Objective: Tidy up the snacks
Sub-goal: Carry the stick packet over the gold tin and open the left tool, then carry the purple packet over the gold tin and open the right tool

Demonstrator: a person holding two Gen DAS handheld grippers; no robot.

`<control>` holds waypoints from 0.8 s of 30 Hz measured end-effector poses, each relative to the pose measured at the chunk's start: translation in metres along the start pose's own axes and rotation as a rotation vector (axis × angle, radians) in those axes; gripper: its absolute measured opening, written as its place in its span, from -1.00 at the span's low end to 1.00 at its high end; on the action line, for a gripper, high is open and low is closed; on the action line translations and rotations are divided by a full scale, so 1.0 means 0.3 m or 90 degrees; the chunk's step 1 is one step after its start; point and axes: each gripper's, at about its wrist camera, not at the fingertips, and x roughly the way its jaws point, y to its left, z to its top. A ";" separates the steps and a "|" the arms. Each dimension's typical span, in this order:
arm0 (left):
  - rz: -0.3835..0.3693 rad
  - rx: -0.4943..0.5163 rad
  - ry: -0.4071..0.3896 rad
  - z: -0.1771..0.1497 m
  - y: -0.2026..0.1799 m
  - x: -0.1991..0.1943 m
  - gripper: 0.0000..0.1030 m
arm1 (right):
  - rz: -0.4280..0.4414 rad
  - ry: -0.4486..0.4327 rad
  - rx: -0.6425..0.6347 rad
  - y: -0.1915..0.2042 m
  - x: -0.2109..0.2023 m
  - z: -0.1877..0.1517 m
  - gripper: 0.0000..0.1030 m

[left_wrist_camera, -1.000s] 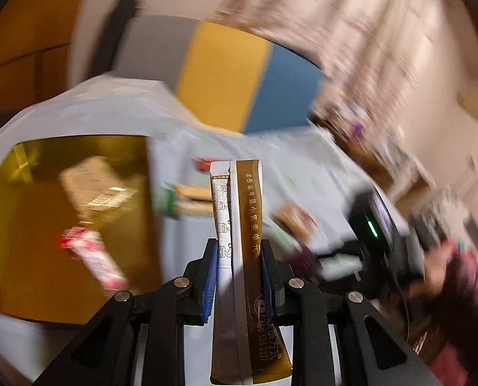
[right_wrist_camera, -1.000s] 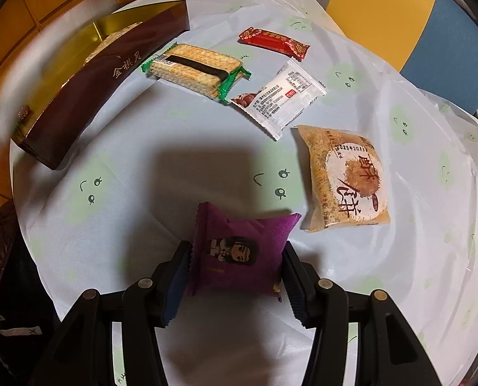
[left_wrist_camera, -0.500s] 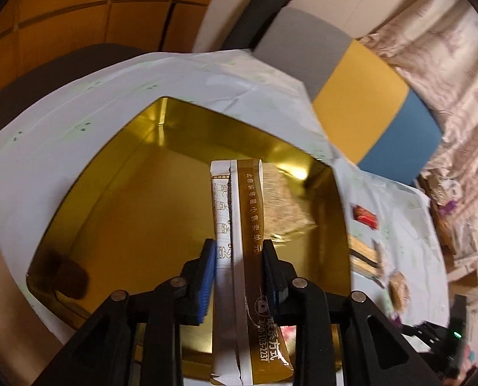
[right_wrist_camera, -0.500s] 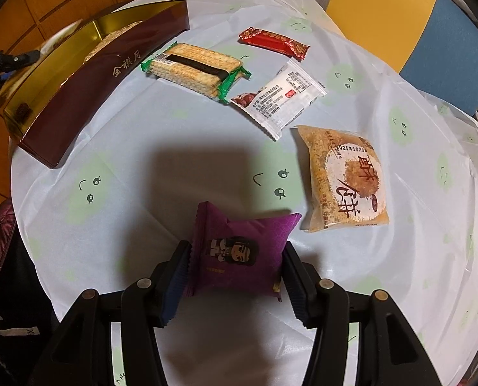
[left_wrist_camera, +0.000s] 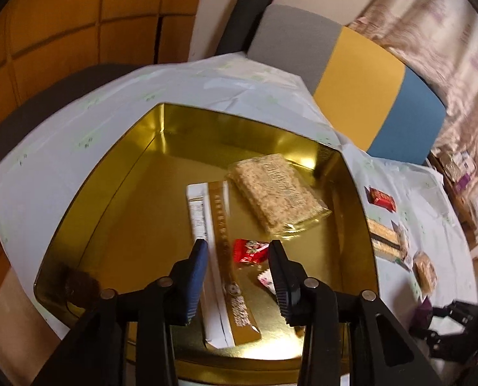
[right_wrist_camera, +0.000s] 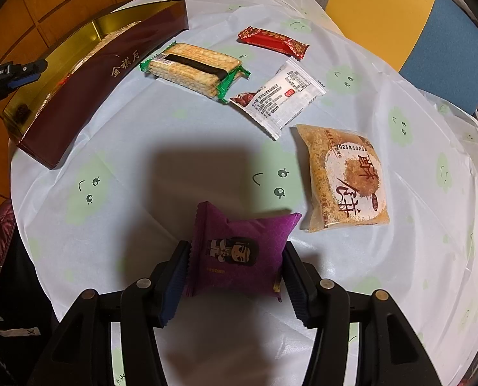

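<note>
Release done: left tongs (left_wrist_camera: 237,259) have just been opening, spread now, and the gold-and-white stick packet (left_wrist_camera: 218,251) we carried drops into the gold tin (left_wrist_camera: 110,193). Right tongs (right_wrist_camera: 235,268) pinch the purple packet (right_wrist_camera: 239,254) over the surface (right_wrist_camera: 126,148), next to box.

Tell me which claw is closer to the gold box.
Left. The left claw hangs open over the gold box, having just released a long packet into it. The right claw grips a purple packet across the table.
</note>
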 end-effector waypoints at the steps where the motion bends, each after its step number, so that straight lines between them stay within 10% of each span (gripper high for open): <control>1: -0.006 0.011 -0.006 -0.006 -0.015 -0.009 -0.24 | 0.000 0.000 0.000 0.000 -0.001 0.000 0.10; 24: -0.234 0.376 0.026 -0.363 -0.539 -0.128 -0.24 | -0.004 0.000 -0.003 0.003 0.000 0.001 0.09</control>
